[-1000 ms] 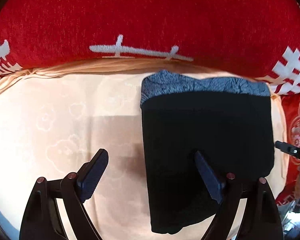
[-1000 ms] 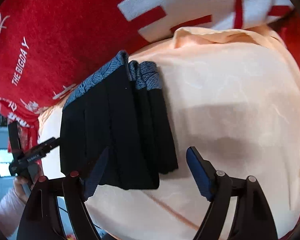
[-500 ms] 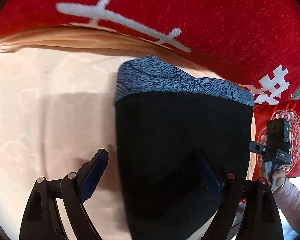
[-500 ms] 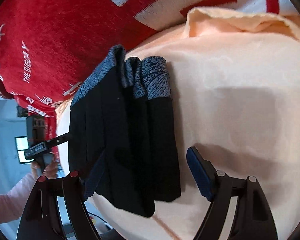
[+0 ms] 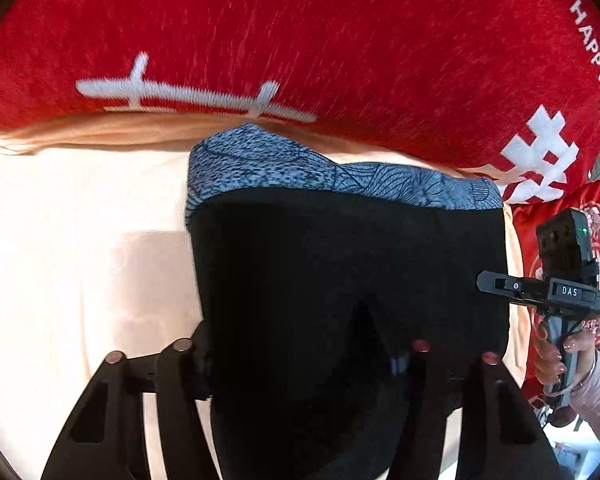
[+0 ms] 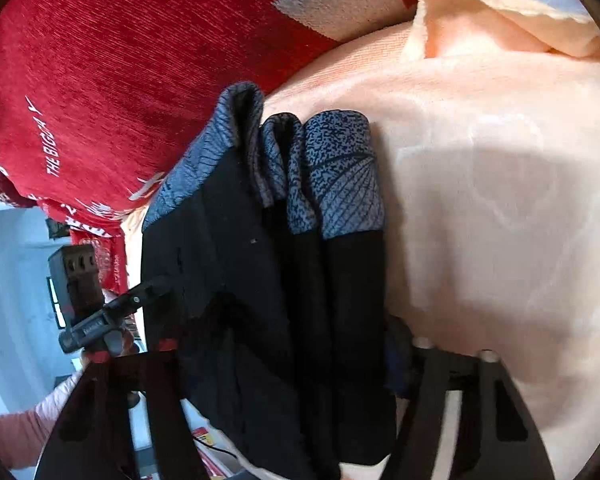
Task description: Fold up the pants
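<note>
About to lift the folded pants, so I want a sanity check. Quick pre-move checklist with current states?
1. Pants between the left gripper jaws, which are closing: ok.
2. Pants between the right gripper jaws, also closing: ok.
3. Firm pinch on both sides: cannot tell, dark cloth hides the pads.
4. Folded layers aligned, patterned waistband stacked at one end: ok.
5. Peach sheet kept out of the jaws: cannot tell.
6. Grippers clear of each other: ok.

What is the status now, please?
Left gripper and right gripper closing on folded pants. Pants lie on peach sheet. Nothing in the way.
</note>
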`<move>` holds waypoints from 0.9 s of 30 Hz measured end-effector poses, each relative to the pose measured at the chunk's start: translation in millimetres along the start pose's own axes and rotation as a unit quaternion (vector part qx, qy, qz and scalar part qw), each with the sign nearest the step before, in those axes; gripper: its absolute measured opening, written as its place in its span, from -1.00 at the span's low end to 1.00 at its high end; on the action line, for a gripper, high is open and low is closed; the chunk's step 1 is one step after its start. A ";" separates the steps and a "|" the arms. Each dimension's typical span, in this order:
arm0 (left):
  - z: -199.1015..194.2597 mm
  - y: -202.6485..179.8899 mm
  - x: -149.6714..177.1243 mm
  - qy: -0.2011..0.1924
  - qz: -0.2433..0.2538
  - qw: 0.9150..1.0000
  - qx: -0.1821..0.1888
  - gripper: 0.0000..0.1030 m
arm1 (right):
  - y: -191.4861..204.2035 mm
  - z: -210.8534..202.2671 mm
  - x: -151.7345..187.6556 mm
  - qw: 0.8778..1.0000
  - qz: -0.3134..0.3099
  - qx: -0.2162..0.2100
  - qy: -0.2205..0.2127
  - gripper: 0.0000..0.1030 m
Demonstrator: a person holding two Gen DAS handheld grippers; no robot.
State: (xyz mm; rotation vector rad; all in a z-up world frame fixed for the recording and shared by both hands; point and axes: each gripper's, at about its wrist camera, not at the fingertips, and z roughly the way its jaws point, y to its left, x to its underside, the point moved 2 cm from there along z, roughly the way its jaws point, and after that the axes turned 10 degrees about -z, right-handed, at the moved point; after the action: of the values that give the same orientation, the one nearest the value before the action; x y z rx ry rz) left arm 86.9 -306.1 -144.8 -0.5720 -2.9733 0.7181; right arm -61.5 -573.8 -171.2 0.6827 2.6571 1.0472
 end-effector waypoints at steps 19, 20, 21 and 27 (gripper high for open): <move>-86.2 19.1 110.0 0.015 -0.029 0.999 -0.033 0.08 | 69.0 -33.5 91.0 0.998 0.004 -0.069 0.012 -0.15; -86.4 25.4 114.0 0.017 -0.031 0.999 -0.033 0.09 | 71.7 -31.1 99.0 0.998 0.009 -0.069 0.010 -0.15; -85.7 32.1 118.0 0.018 -0.032 0.999 -0.033 0.09 | 73.1 -28.9 107.4 0.997 0.017 -0.072 0.005 -0.15; -66.5 80.1 128.6 -0.017 -0.039 0.992 -0.121 0.57 | 70.1 -1.8 140.4 0.998 0.042 -0.047 -0.007 -0.16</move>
State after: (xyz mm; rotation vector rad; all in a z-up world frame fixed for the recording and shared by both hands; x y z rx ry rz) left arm 2.2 -164.9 -128.3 -0.4548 -3.1168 0.3679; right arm -160.4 -461.3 -124.7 0.7860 2.5681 1.1772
